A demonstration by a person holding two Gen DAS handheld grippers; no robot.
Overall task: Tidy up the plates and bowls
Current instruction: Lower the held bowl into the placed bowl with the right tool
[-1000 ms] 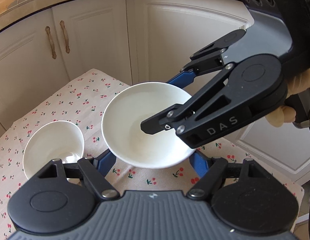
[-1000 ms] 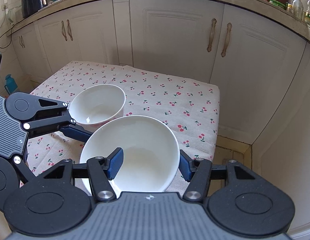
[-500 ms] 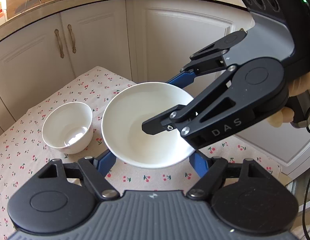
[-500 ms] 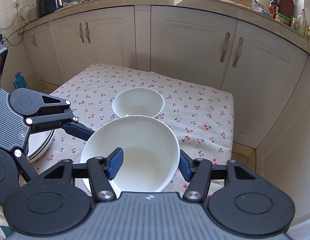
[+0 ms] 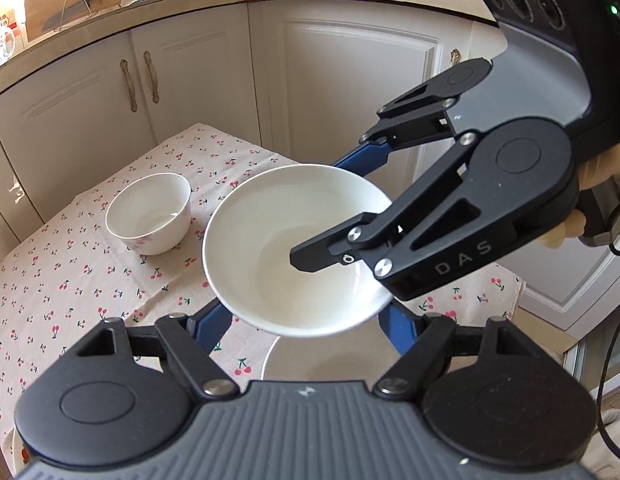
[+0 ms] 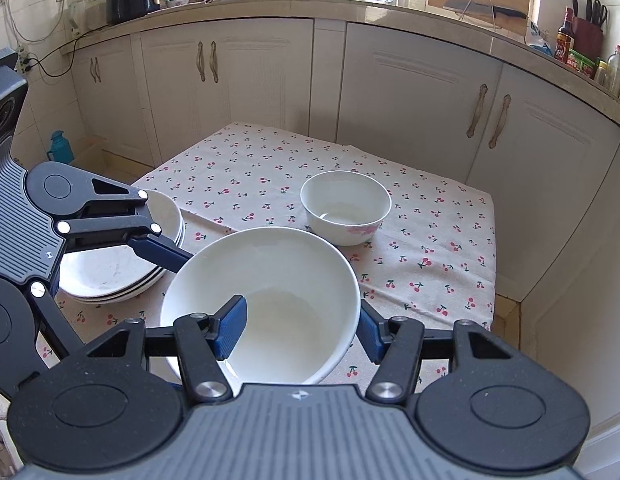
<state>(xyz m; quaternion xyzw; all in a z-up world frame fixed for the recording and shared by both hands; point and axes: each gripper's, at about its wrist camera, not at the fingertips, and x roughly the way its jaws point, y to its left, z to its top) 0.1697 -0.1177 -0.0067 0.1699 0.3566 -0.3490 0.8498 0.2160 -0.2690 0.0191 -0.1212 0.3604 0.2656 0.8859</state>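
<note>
**Bowl held up between two grippers**

Left gripper (image 5: pixel 306 324) sits at the left of the bowl (image 6: pixel 270 264). It is closed on it from outside. In its own view one blue finger (image 5: pixel 214 320) stands under each side of the bowl, pressed to the lower wall. From the right wrist view only one of these fingers (image 6: pixel 162 250) shows, touching the bowl's left rim; the other is hidden behind the bowl.

Plates (image 6: pixel 110 276) lie stacked just left of the bowl and partly behind the left gripper's arm. The stack rests on the cherry-print cloth (image 6: pixel 262 168).

The bowl itself is wide, white and empty. It hangs upright above the near part of the cloth, clear of the surface, and in the left wrist view its bottom overlaps a pale plate rim lower down.

Right gripper (image 6: pixel 300 328) comes in at the near right of the bowl with its jaws wide apart, straddling the wall. One blue pad (image 6: pixel 232 326) is inside the bowl. The other (image 6: pixel 369 336) is outside, just beside the right rim. I cannot tell whether either pad touches the china.

A small bowl (image 6: pixel 345 208) stands on the cloth beyond the bowl and to its right, close but apart. It is white, upright and empty, with a faint pink pattern low on its side.
</note>
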